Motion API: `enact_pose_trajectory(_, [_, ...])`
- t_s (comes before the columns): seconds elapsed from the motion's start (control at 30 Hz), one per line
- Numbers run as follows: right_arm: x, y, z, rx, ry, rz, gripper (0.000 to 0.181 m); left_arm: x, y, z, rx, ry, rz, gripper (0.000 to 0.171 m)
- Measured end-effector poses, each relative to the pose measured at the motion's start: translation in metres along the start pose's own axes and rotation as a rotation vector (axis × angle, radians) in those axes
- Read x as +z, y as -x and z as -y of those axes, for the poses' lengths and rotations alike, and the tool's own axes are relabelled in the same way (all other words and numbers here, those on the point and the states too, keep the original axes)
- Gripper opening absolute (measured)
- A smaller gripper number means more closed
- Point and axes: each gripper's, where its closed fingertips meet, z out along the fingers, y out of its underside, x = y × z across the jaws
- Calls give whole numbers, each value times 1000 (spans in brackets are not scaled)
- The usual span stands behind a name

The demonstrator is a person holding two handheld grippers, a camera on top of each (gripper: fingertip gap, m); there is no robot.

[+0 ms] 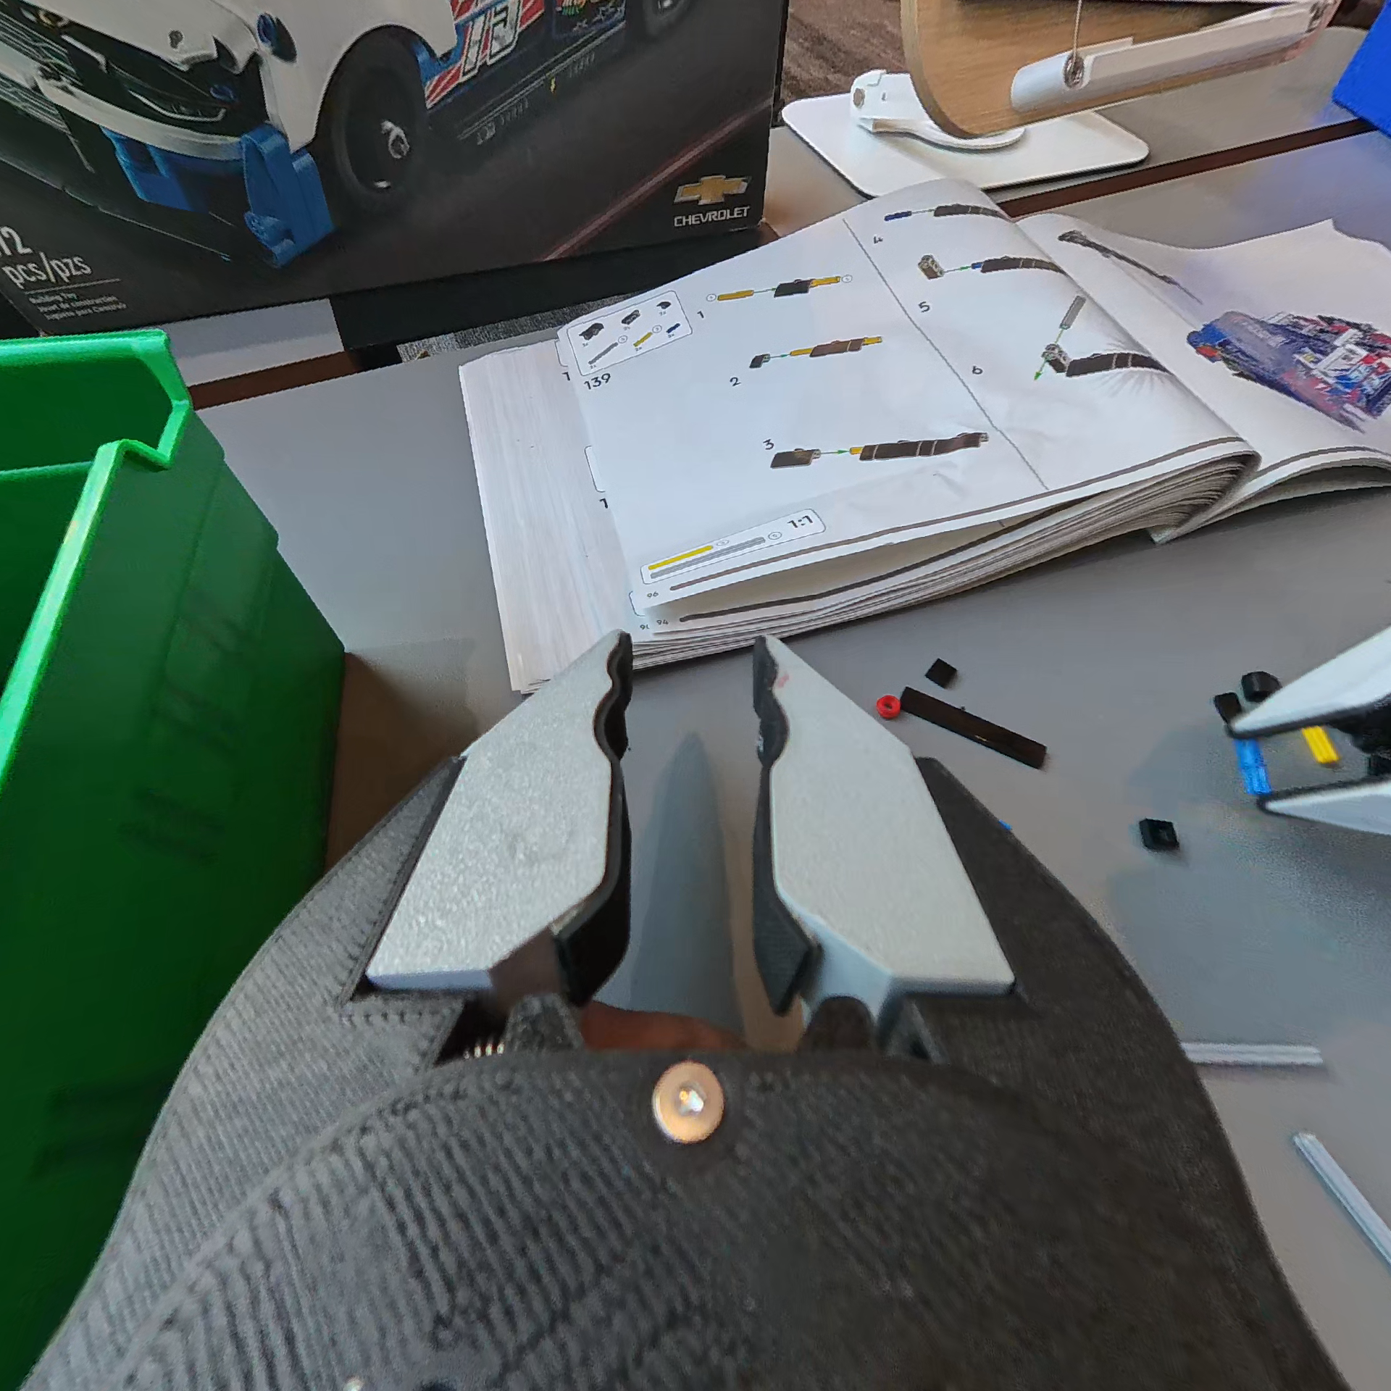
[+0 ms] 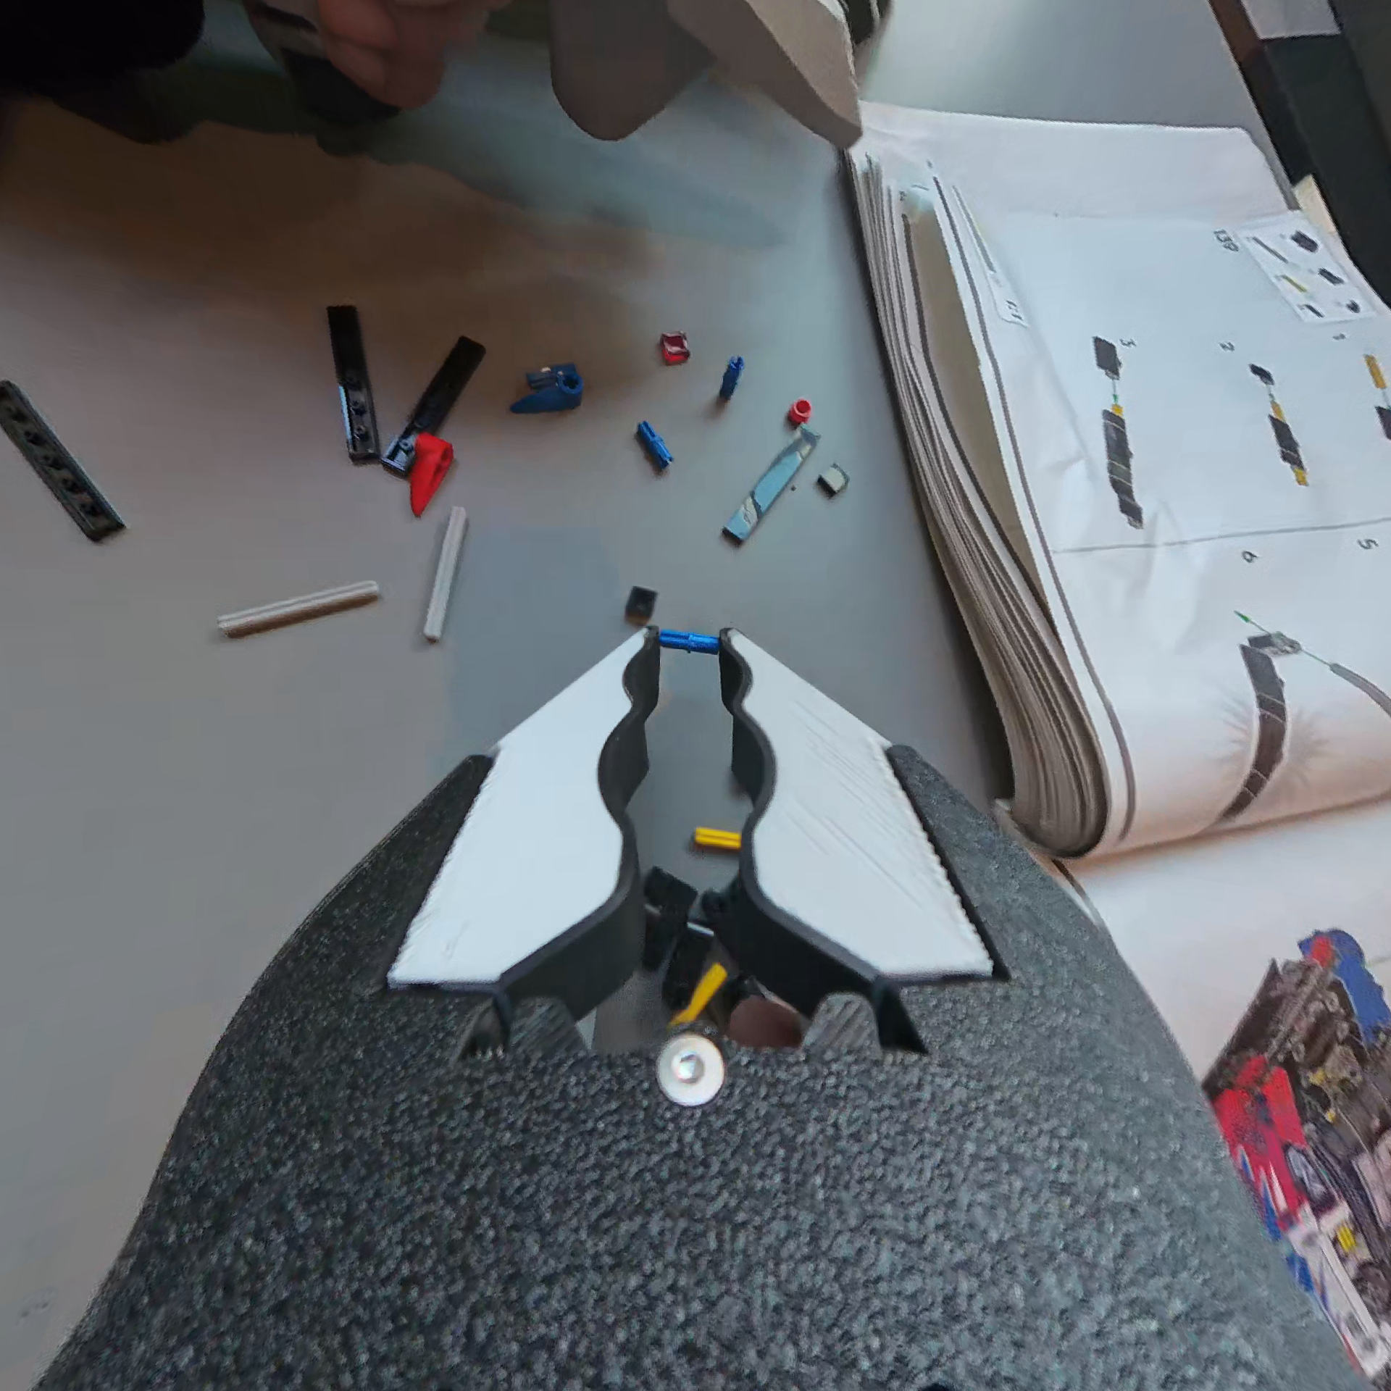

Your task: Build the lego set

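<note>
My left gripper (image 1: 692, 670) is open and empty above the grey table, just short of the open instruction booklet (image 1: 828, 451). My right gripper (image 2: 689, 644) is shut on a small blue pin (image 2: 689, 641), pinched crosswise between its fingertips just above the table. It also shows at the right edge of the left wrist view (image 1: 1279, 760), with the blue pin (image 1: 1251, 768). Loose parts lie beyond it: a black tile (image 2: 771, 485), blue pins (image 2: 653, 444), a red wedge (image 2: 430, 470), black plates (image 2: 352, 380) and grey rods (image 2: 445, 572). A yellow axle (image 2: 716, 838) lies under the fingers.
A green bin (image 1: 113, 677) stands close on the left of the left gripper. The set's box (image 1: 376, 150) stands behind the booklet, with a white stand base (image 1: 963, 143) beside it. A long black beam (image 2: 60, 459) lies at the far left. A hand (image 2: 376, 53) shows at the top. Across from one pair of fingers to the other is roughly 15 cm.
</note>
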Motion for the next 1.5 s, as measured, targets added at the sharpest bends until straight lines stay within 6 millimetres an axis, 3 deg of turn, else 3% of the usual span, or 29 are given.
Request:
enact_pose_trajectory(0.13, [-5, -7, -10, 24, 7, -1, 14, 1, -1, -1, 9, 4, -1, 29])
enact_pose_trajectory(0.33, [0, 14, -26, -44, 83, 96, 15, 1, -1, -2, 7, 6, -2, 29])
enact_pose_trajectory(0.5, [-4, 12, -30, -51, 90, 92, 19, 2, -2, -3, 12, 12, -4, 29])
enact_pose_trajectory(0.6, [-7, 13, -19, -10, 26, 118, 23, 1, -2, -2, 8, 8, -7, 29])
enact_pose_trajectory(0.7, [-6, 17, 6, 38, -71, 141, 20, 0, -2, 0, 3, 4, -8, 29])
enact_pose_trajectory(0.83, [16, 24, 35, -13, -75, 122, 15, -1, -2, 2, 1, -2, -10, 29])
enact_pose_trajectory(1.1, [58, 12, 38, -128, 89, 173, 21, -2, 2, 3, -16, -5, -10, 29])
enact_pose_trajectory(1.2, [61, 18, 37, -118, 114, 257, 4, -3, 3, 4, -23, -8, -11, 29])
enact_pose_trajectory(1.33, [53, 13, 31, -80, 140, 209, 4, -6, 2, 7, -28, -17, -20, 29])
enact_pose_trajectory(1.5, [7, 21, 9, -28, 151, 183, 4, -9, 1, 12, -30, -34, -24, 29])
